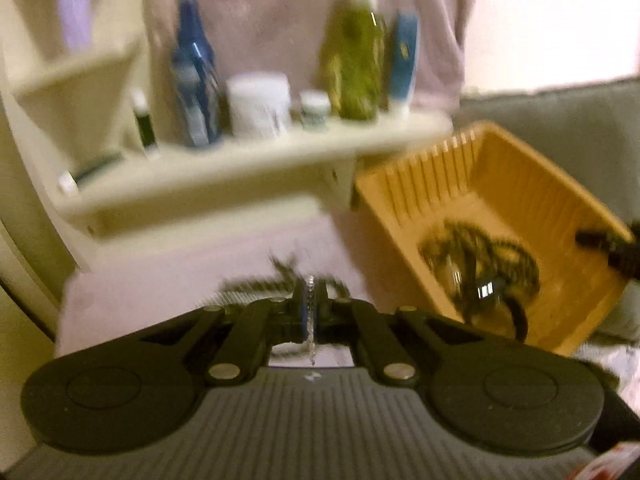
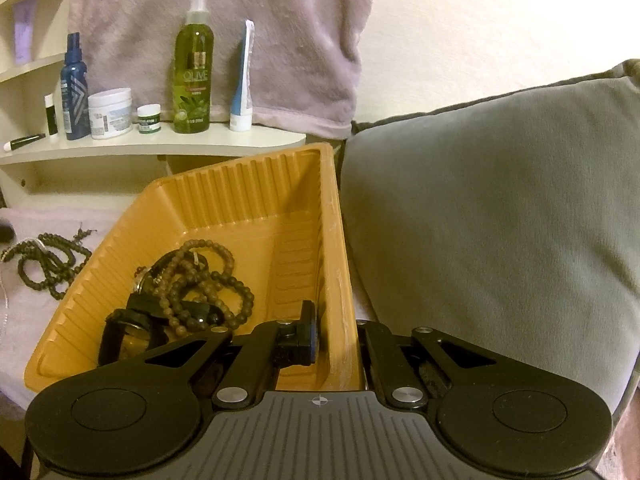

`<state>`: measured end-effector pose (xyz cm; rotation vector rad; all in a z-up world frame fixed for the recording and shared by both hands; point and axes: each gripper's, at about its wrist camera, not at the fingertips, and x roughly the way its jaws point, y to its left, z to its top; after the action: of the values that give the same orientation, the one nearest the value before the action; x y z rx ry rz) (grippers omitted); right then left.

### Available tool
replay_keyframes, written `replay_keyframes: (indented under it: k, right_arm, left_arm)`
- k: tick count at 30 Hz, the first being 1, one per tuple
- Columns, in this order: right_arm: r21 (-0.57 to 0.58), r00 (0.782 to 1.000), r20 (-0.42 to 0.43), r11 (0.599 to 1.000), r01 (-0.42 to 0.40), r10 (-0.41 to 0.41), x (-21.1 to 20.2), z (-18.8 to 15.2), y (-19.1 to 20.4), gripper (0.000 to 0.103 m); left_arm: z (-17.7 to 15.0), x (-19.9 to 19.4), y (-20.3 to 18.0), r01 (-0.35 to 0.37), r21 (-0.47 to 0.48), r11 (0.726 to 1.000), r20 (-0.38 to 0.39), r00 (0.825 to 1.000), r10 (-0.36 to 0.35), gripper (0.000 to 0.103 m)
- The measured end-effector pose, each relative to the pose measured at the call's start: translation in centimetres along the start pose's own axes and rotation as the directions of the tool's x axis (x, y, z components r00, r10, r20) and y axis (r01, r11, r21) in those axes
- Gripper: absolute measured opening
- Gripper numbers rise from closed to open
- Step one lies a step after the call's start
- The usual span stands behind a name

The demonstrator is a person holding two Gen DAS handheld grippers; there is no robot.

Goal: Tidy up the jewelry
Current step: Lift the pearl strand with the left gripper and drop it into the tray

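Observation:
My left gripper (image 1: 311,312) is shut on a thin silver chain (image 1: 310,344) that hangs down between its pads, above the pale cloth. Dark bead necklaces (image 1: 280,280) lie blurred just beyond its tips; they also show in the right wrist view (image 2: 48,260) on the cloth. My right gripper (image 2: 336,332) is shut on the right wall of the orange tray (image 2: 336,240), one finger inside and one outside. The orange tray (image 1: 500,184) holds brown bead strings (image 2: 208,280) and a black watch (image 2: 132,328). The left wrist view is motion-blurred.
A cream shelf (image 2: 160,144) behind the tray carries a blue spray bottle (image 2: 74,88), a white jar (image 2: 110,114), a green olive bottle (image 2: 192,68) and a tube (image 2: 243,80). A pink towel (image 2: 224,20) hangs behind. A grey cushion (image 2: 500,220) lies to the tray's right.

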<state>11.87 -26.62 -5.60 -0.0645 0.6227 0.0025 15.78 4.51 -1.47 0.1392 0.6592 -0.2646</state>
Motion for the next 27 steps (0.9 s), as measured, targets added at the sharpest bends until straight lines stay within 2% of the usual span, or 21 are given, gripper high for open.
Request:
replay_keyframes:
  k: [6,10,18,27]
  right_arm:
    - [0.001,1.0,0.011,1.0,-0.004,0.004,-0.4,0.1,0.1,0.005]
    - [0.001,1.0,0.017,1.0,-0.007,0.007,-0.6,0.2,0.2,0.005]
    - [0.002,1.0,0.021,1.0,-0.01,0.01,-0.6,0.3,0.2,0.005]
    - [0.007,1.0,0.022,1.0,-0.016,0.016,-0.5,0.3,0.1,0.005]
  left_arm:
    - [4.2,-3.1,1.3,-0.031,0.005,0.999,0.108,0.994,0.031,0.001]
    - [6.6,-4.5,1.1,-0.021,0.012,1.0,0.17,0.985,0.019,0.001]
    - [10.0,-6.1,-1.6,0.057,0.06,0.997,0.25,0.966,-0.07,0.001]
    - [12.2,-5.1,-6.7,0.16,0.128,0.979,0.26,0.947,-0.189,0.001]
